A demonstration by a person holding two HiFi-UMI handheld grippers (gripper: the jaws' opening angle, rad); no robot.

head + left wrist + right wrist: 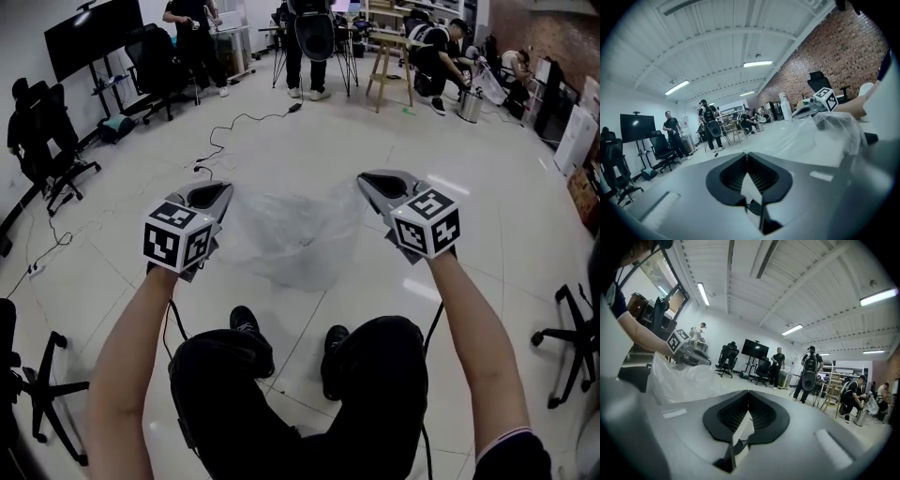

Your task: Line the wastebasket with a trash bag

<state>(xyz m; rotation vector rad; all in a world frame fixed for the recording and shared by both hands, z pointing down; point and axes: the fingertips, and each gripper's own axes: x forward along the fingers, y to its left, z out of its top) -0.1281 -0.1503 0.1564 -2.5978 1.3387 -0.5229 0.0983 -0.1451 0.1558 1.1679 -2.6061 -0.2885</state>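
Spreading step: bag held wide between both grippers, apparently to open its mouth before lining; judged early, nothing fitted yet.
Left gripper: clenched at centre left of the head view, pinching one edge of the clear film; pale sliver of it visible between the pads in the left gripper view.
Right gripper: clamped tight the same way on the opposite edge, at centre right.
Bag position: sagging as a loose clear pouch between the two jaw tips, mid-frame over the floor, ahead of the shoes; only the rim inside the jaws, the rest hanging beside and below them.
Wastebasket: not made out in any view.
Next move: probably locating the basket, lowering the pouch into it, both pinches kept firm and well apart so the mouth can fold over the rim.
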